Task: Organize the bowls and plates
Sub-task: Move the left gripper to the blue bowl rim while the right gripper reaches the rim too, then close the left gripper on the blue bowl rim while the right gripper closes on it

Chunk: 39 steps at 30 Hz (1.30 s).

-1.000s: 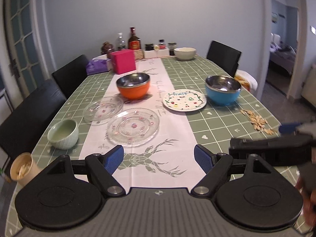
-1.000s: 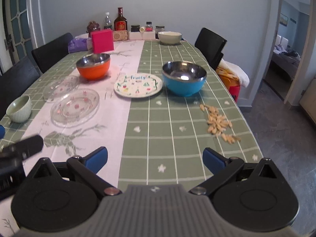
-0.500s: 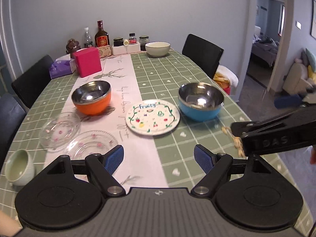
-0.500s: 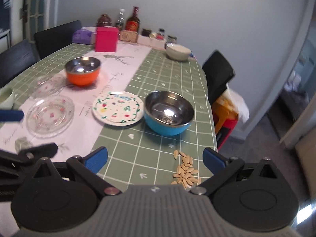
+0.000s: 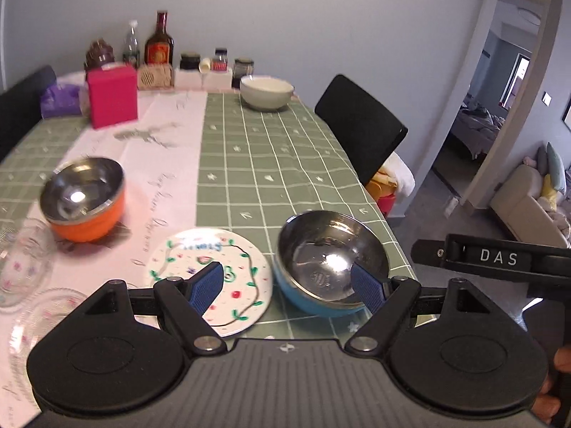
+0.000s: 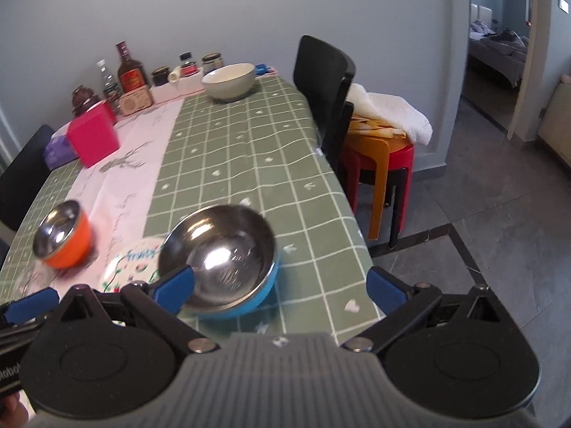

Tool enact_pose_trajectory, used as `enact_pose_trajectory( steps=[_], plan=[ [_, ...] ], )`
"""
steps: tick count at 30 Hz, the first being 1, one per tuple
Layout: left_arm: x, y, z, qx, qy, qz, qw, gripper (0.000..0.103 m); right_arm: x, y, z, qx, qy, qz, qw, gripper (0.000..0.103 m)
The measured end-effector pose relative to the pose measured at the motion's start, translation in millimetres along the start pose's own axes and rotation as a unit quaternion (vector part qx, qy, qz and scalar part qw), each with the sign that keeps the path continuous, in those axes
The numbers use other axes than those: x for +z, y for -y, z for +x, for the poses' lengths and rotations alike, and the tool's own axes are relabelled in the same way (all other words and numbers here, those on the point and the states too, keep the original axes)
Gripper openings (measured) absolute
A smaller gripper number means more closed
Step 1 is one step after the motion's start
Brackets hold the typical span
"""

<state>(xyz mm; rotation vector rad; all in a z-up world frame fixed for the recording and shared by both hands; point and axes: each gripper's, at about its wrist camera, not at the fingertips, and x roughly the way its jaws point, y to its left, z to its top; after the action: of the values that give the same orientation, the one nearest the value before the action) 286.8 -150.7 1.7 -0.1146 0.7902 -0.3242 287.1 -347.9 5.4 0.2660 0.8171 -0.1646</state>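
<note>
1. Glass plates [image 5: 21, 267] at 9 o'clock in the left wrist view: two, blurred, apparently overlapping. Risk: transparent rims are hard to judge; a pinch could chip or slide them.
2. Orange bowl [image 5: 85, 199] at 10 o'clock, apart from the fruit plate [image 5: 210, 278]. Risk: smooth steel lining may slip from the pads.
3. Left gripper [image 5: 287, 285]: jaws apart, empty, framing the fruit plate and the blue bowl [image 5: 328, 260]. Risk: closing here would strike both.
4. Right gripper [image 6: 280, 287]: jaws apart, empty; blue bowl at its 10 o'clock, near the table edge [image 6: 360, 249]. Risk: a nudge sends it off.
</note>
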Motion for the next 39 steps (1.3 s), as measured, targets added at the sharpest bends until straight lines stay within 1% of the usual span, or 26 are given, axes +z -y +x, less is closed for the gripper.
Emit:
enact_pose_trajectory(
  steps=[2, 4, 5, 8, 11, 14, 16, 17, 18, 19, 22, 23, 24, 25, 27, 28, 30, 31, 32, 33, 34, 35, 37, 39],
  plan=[
    [4, 1, 20, -0.002, -0.026, -0.023, 0.9994, 0.095, 4, 8, 12, 0.013, -0.004, 0.024, 1.0, 0.1],
    [4, 2, 37, 0.014, -0.037, -0.029, 0.9988, 0.095, 6, 16, 23, 0.032, -0.01, 0.042, 0.999, 0.1],
    [2, 4, 43, 0.028, -0.036, -0.02, 0.9988, 0.095, 7, 18, 30, 0.043, -0.015, 0.048, 0.998, 0.1],
    [-7, 11, 59, 0.064, -0.023, 0.012, 0.9976, 0.095, 9, 23, 47, 0.055, -0.023, 0.065, 0.996, 0.1],
    [-10, 11, 72, 0.067, -0.025, 0.018, 0.9973, 0.095, 6, 23, 65, 0.068, -0.042, 0.072, 0.994, 0.1],
    [-9, 9, 81, 0.067, -0.027, 0.0, 0.9974, 0.094, 3, 23, 79, 0.066, -0.054, 0.077, 0.993, 0.1],
    [-7, 8, 87, 0.073, -0.032, -0.011, 0.9967, 0.093, 1, 24, 87, 0.066, -0.061, 0.081, 0.993, 0.099],
    [-6, 8, 90, 0.08, -0.033, -0.014, 0.9961, 0.091, 0, 24, 90, 0.067, -0.065, 0.083, 0.992, 0.097],
    [-6, 8, 92, 0.088, -0.034, -0.013, 0.9955, 0.088, -1, 25, 92, 0.066, -0.069, 0.085, 0.992, 0.09],
    [-6, 8, 92, 0.091, -0.031, -0.012, 0.9953, 0.083, -1, 25, 94, 0.067, -0.072, 0.087, 0.991, 0.087],
    [-6, 12, 94, 0.082, -0.024, 0.003, 0.9963, 0.075, -2, 26, 97, 0.074, -0.07, 0.087, 0.991, 0.086],
    [-6, 14, 96, 0.084, -0.024, 0.009, 0.9961, 0.074, -2, 26, 97, 0.075, -0.069, 0.085, 0.991, 0.084],
    [-6, 15, 97, 0.087, -0.025, 0.014, 0.9958, 0.074, -2, 25, 96, 0.078, -0.068, 0.084, 0.991, 0.077],
    [-6, 17, 97, 0.086, -0.024, 0.015, 0.9959, 0.074, -2, 25, 96, 0.085, -0.067, 0.082, 0.991, 0.074],
    [-7, 20, 97, 0.084, -0.018, 0.021, 0.996, 0.071, -3, 25, 97, 0.101, -0.066, 0.078, 0.99, 0.063],
    [-9, 23, 99, 0.085, -0.016, 0.028, 0.9958, 0.069, -4, 25, 97, 0.102, -0.065, 0.08, 0.989, 0.06],
    [-10, 28, 102, 0.088, -0.022, 0.042, 0.995, 0.063, -5, 24, 98, 0.104, -0.066, 0.075, 0.99, 0.049],
    [-11, 29, 104, 0.088, -0.024, 0.047, 0.9947, 0.059, -5, 23, 99, 0.105, -0.068, 0.071, 0.99, 0.047],
    [-12, 31, 107, 0.09, -0.028, 0.055, 0.994, 0.053, -6, 23, 101, 0.103, -0.069, 0.07, 0.99, 0.042],
    [-13, 32, 110, 0.093, -0.032, 0.061, 0.9933, 0.05, -7, 22, 103, 0.104, -0.076, 0.075, 0.989, 0.033],
    [-13, 32, 113, 0.097, -0.035, 0.063, 0.9927, 0.043, -8, 23, 105, 0.105, -0.082, 0.077, 0.988, 0.031],
    [-14, 31, 115, 0.104, -0.039, 0.061, 0.992, 0.037, -9, 22, 107, 0.103, -0.086, 0.074, 0.988, 0.024],
    [-15, 27, 120, 0.109, -0.046, 0.045, 0.992, 0.031, -10, 21, 107, 0.104, -0.08, 0.066, 0.989, 0.023],
    [-15, 22, 121, 0.102, -0.046, 0.025, 0.9934, 0.029, -11, 21, 107, 0.104, -0.079, 0.065, 0.989, 0.022]
  ],
)
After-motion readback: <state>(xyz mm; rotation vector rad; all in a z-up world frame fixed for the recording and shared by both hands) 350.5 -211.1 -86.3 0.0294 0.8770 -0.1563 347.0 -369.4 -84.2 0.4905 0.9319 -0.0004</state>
